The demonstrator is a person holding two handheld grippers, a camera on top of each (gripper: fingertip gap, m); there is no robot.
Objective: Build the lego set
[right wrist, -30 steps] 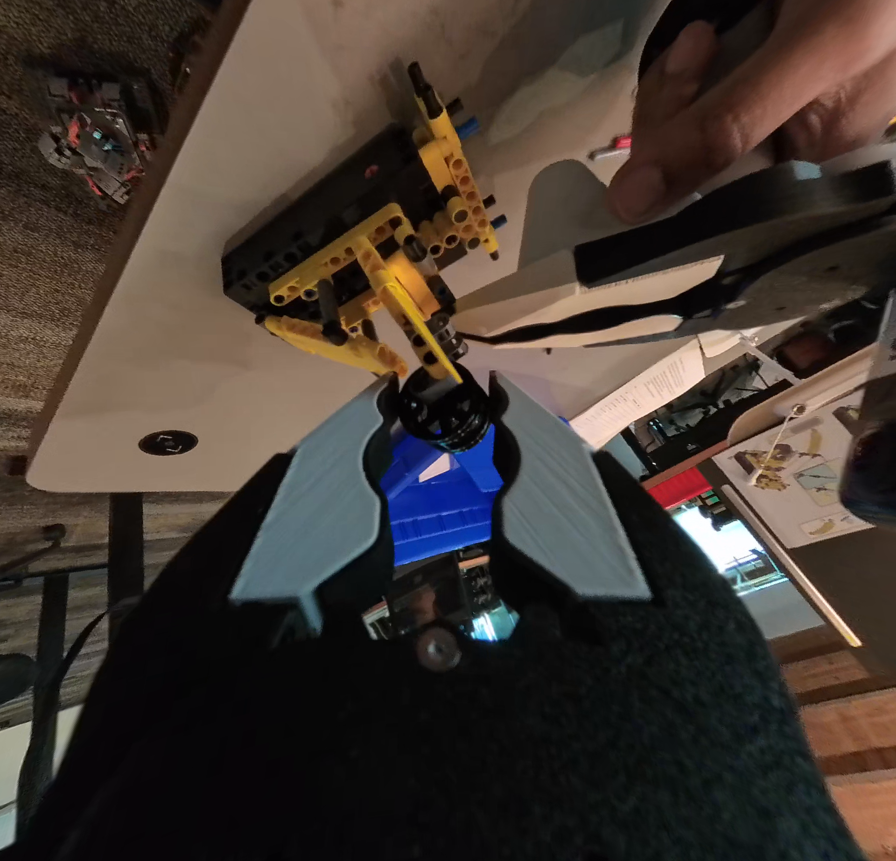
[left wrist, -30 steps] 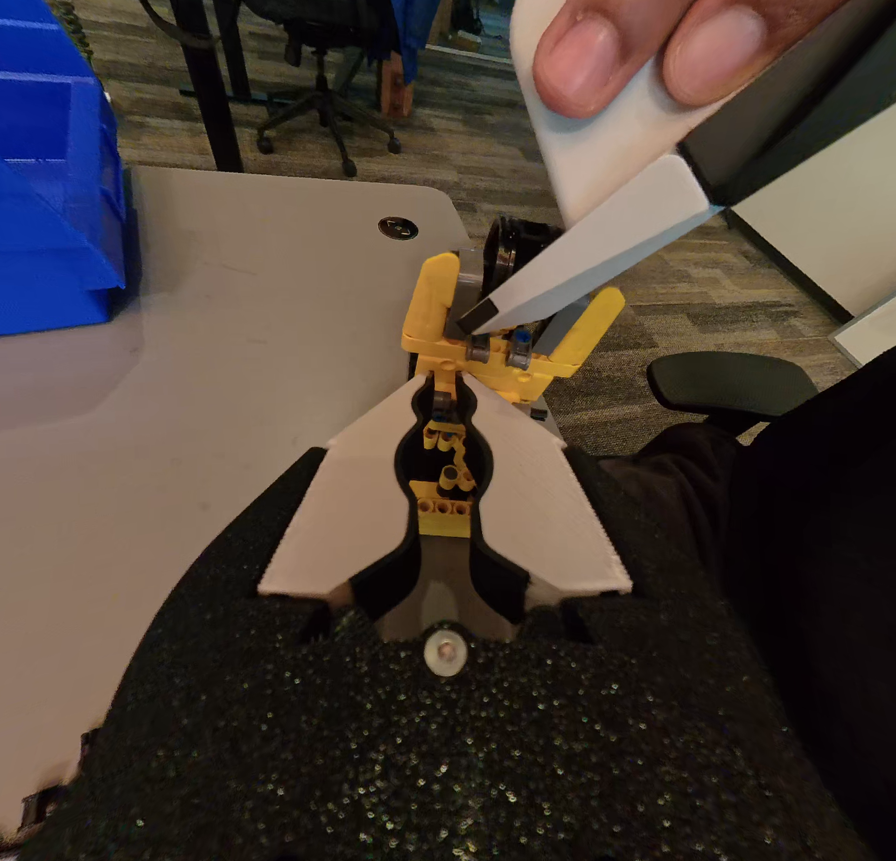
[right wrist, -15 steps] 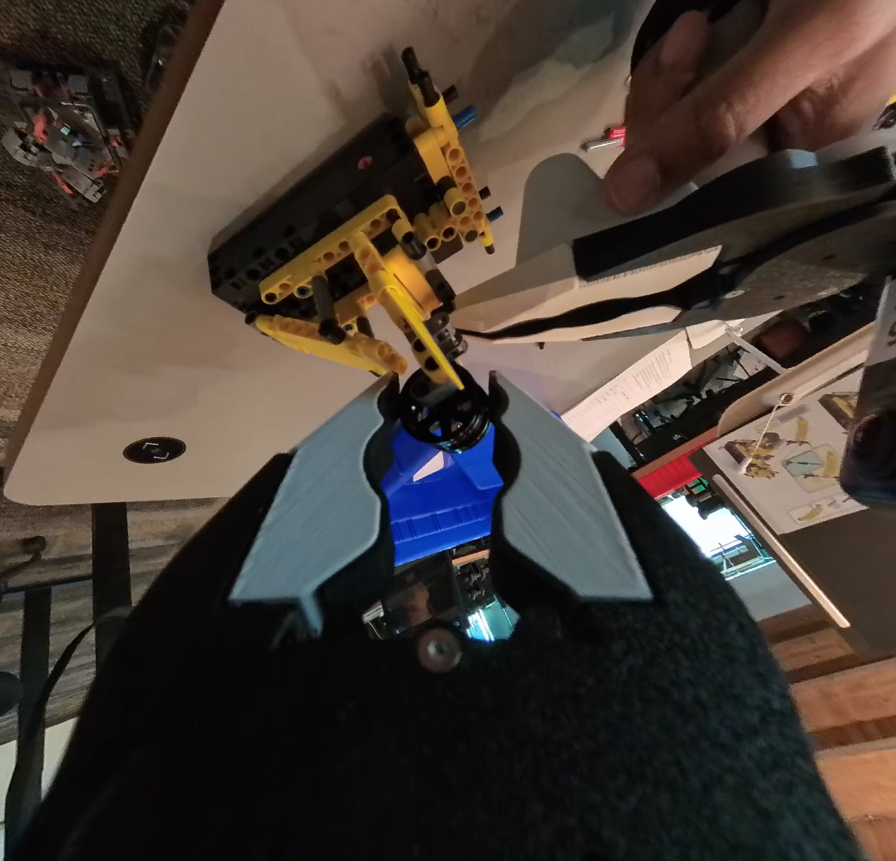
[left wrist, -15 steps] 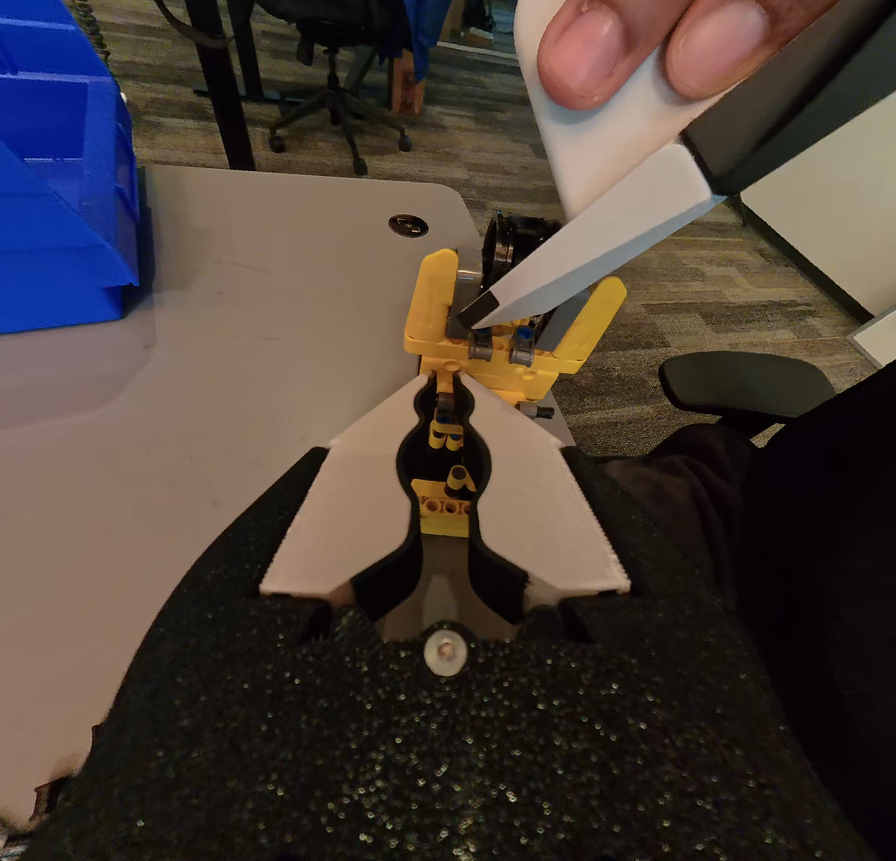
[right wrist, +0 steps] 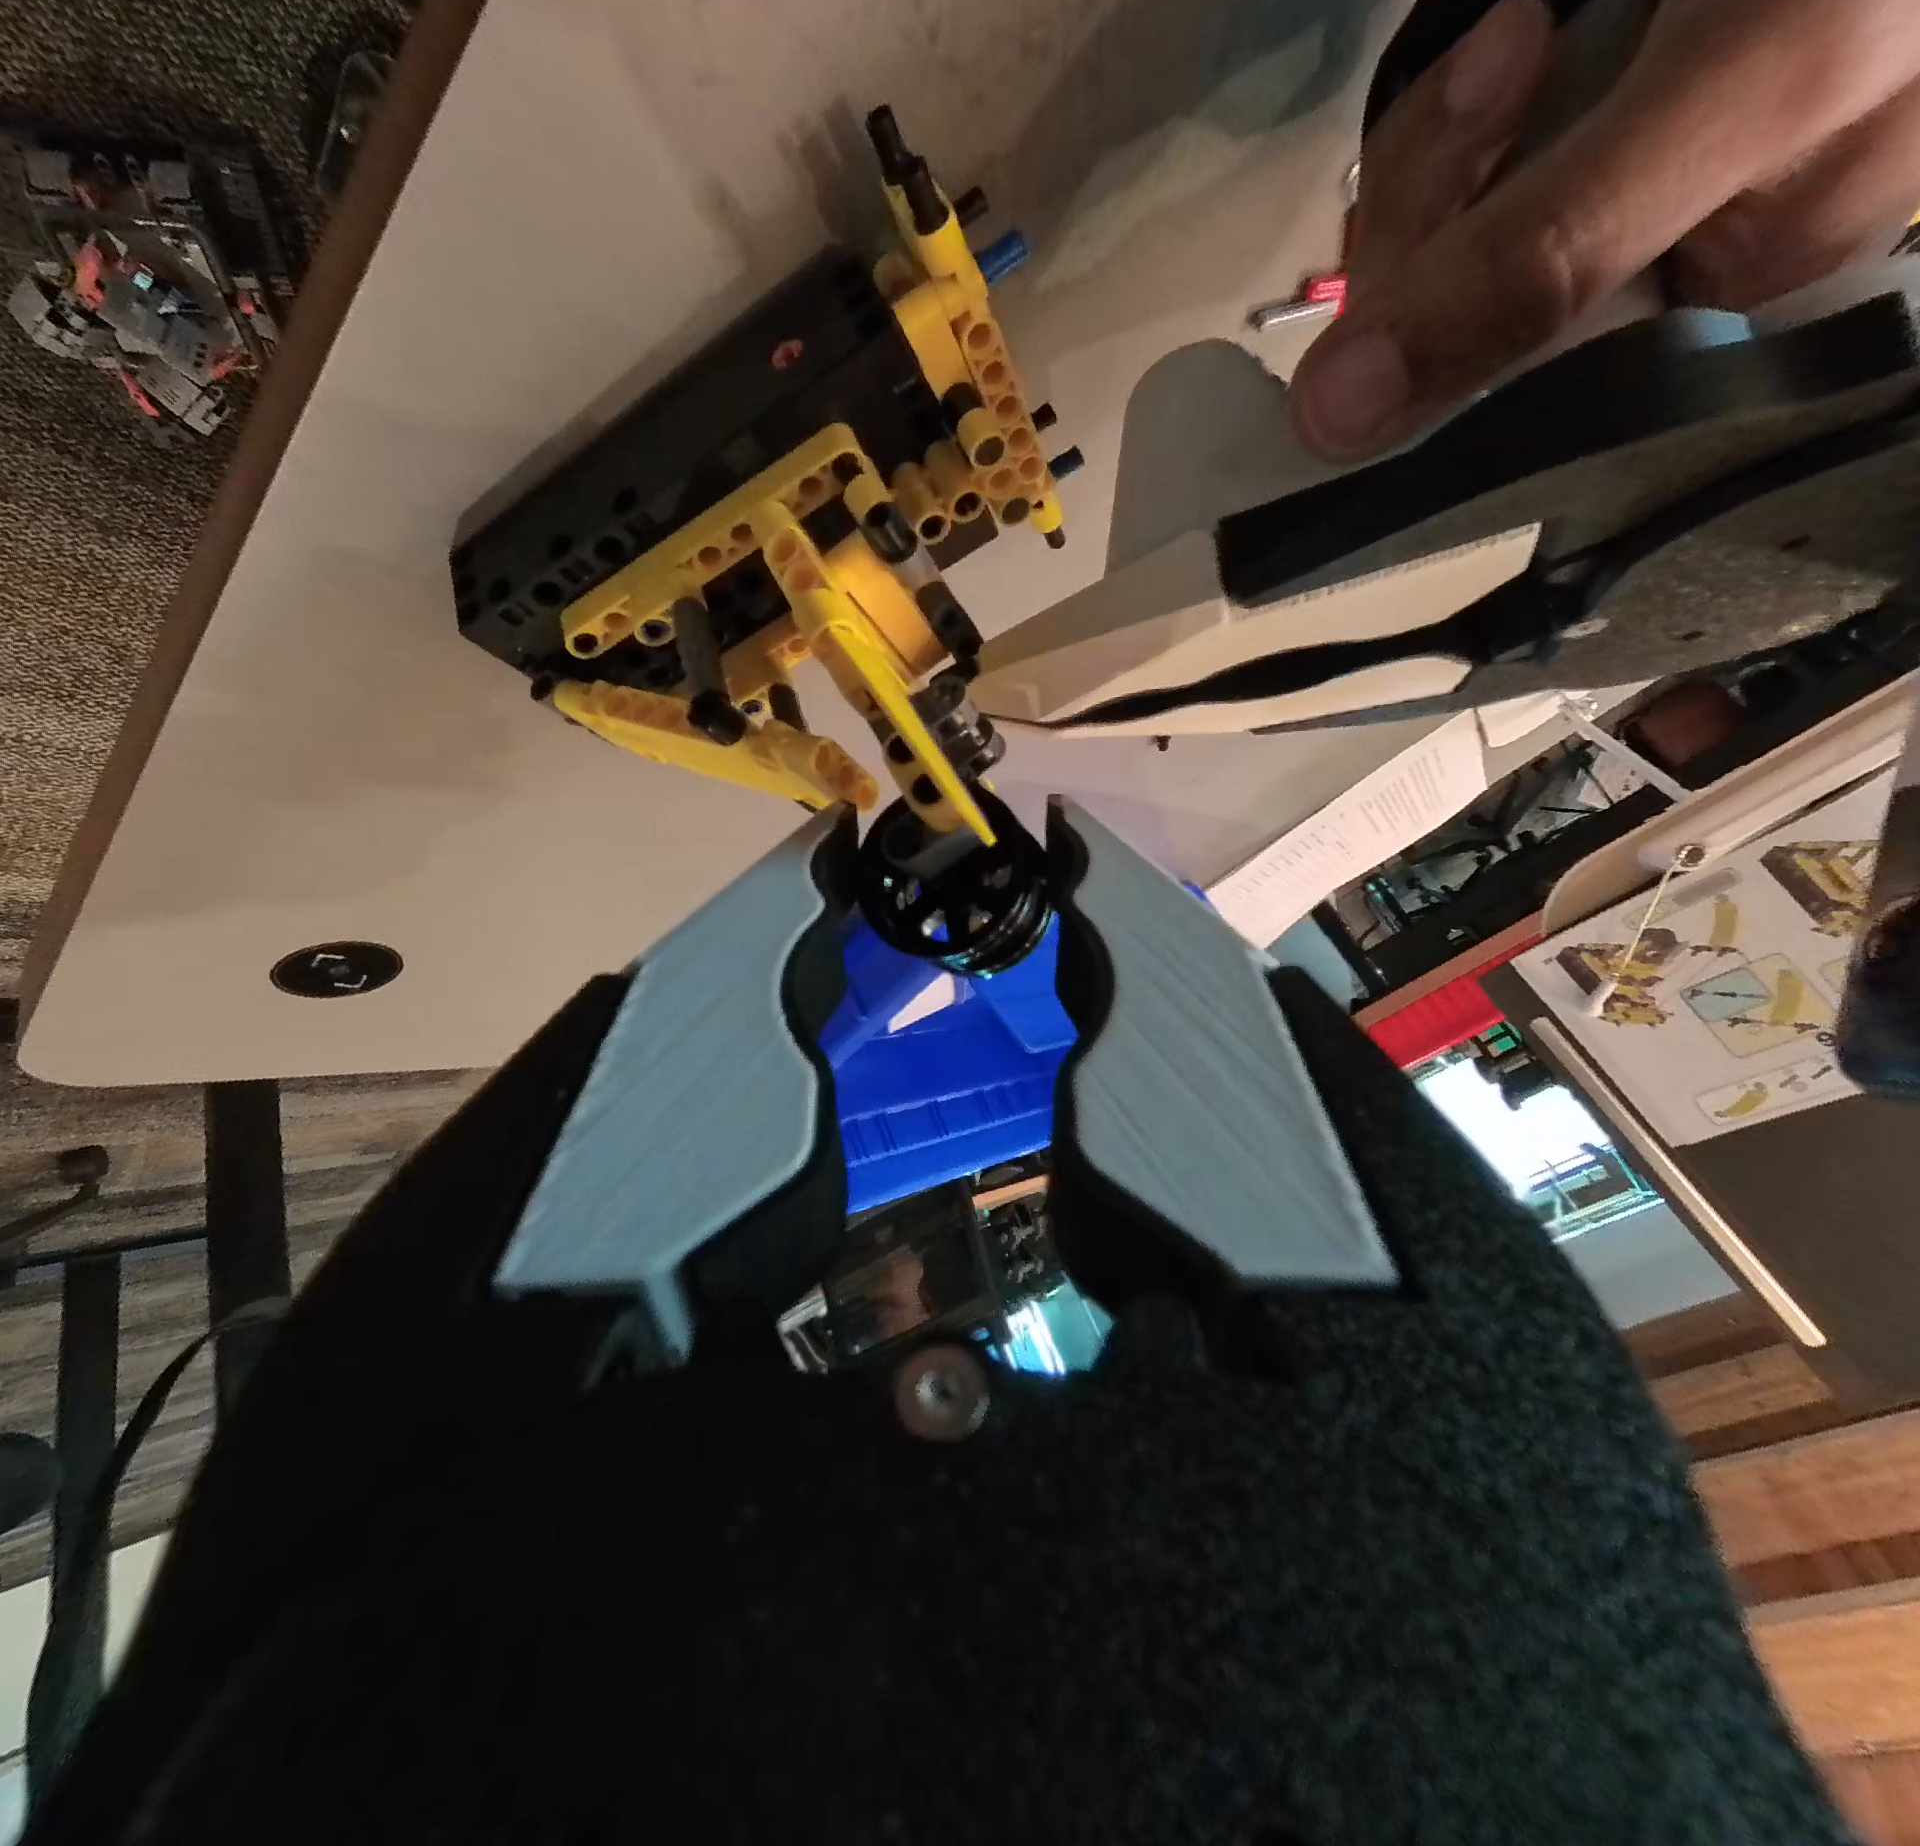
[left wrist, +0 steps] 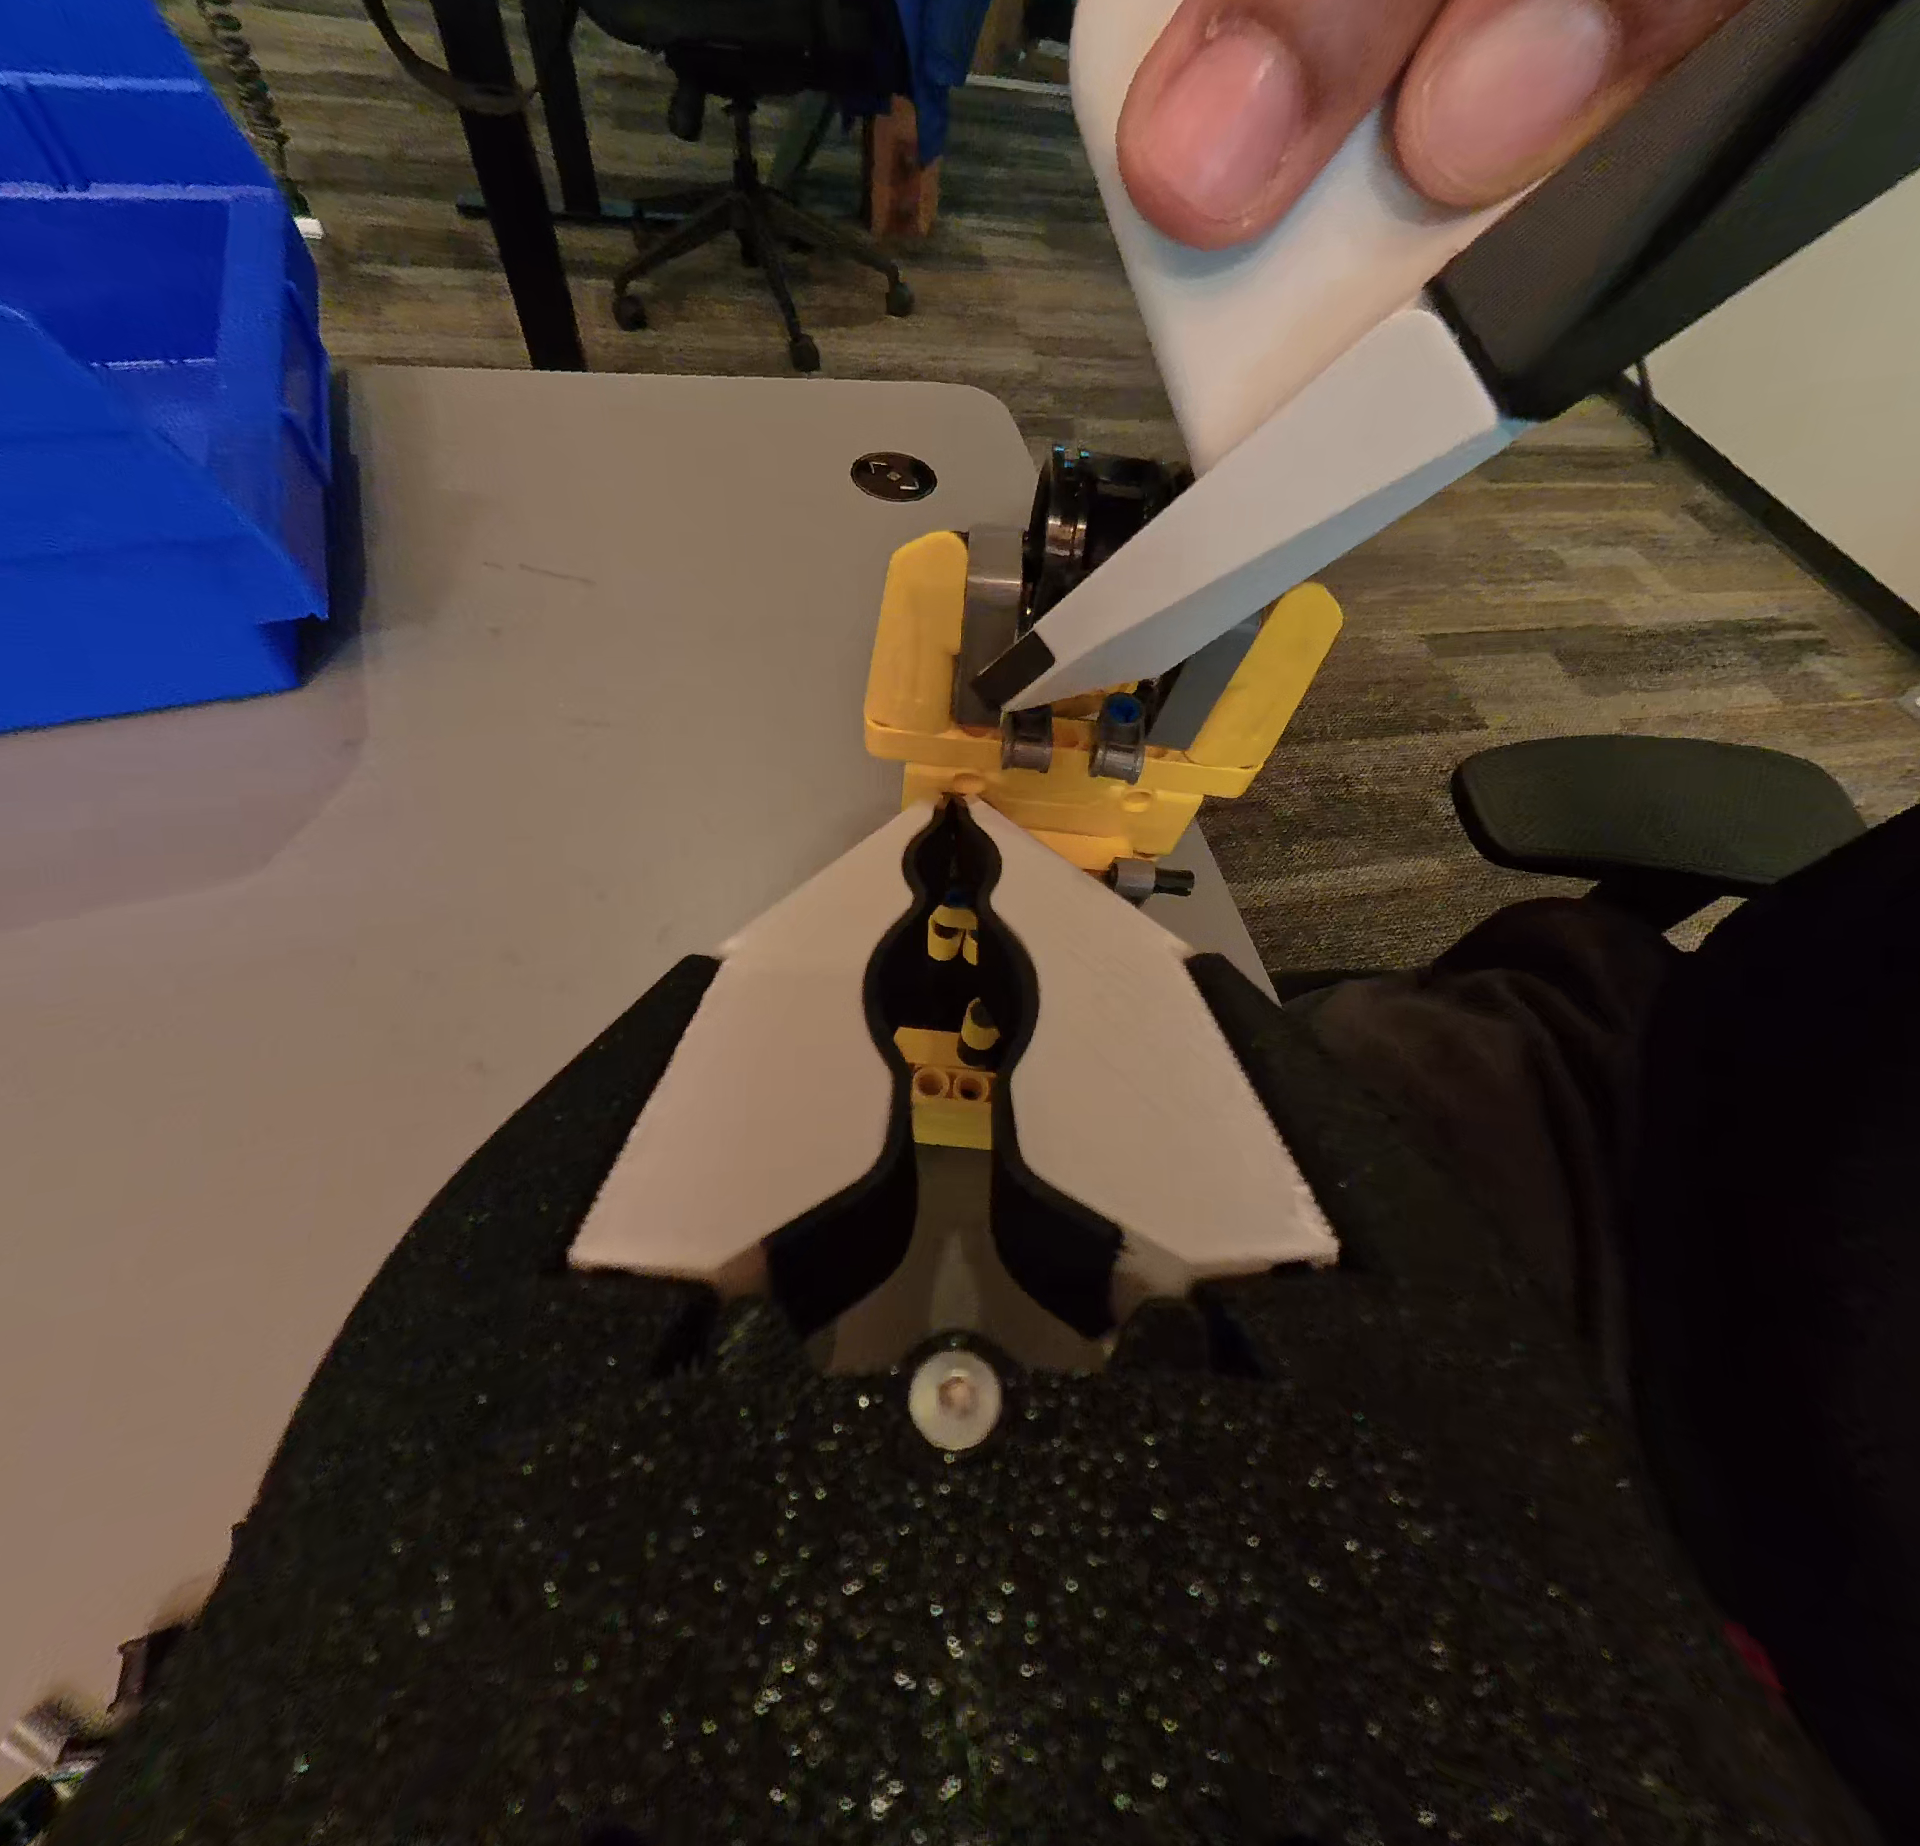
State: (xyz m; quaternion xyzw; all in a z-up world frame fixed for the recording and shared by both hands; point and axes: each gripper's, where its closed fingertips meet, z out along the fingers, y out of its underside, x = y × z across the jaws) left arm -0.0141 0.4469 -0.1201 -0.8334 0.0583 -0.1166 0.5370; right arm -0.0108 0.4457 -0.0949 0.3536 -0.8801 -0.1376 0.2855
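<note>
The yellow-and-black brick model [left wrist: 1081, 757] sat at the table's [left wrist: 520, 757] far right corner. The left gripper [left wrist: 956, 809] was pinched onto its near yellow edge, prob. to steady it. The right gripper [right wrist: 951, 840] was clamped round a black wheel [right wrist: 951, 903] at the model's far end. A blue bin [left wrist: 135, 362] stood far left.

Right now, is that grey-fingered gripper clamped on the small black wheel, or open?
Shut on it: the right gripper has both grey fingers pressed against the black wheel's rim, beside the yellow brick model.
</note>
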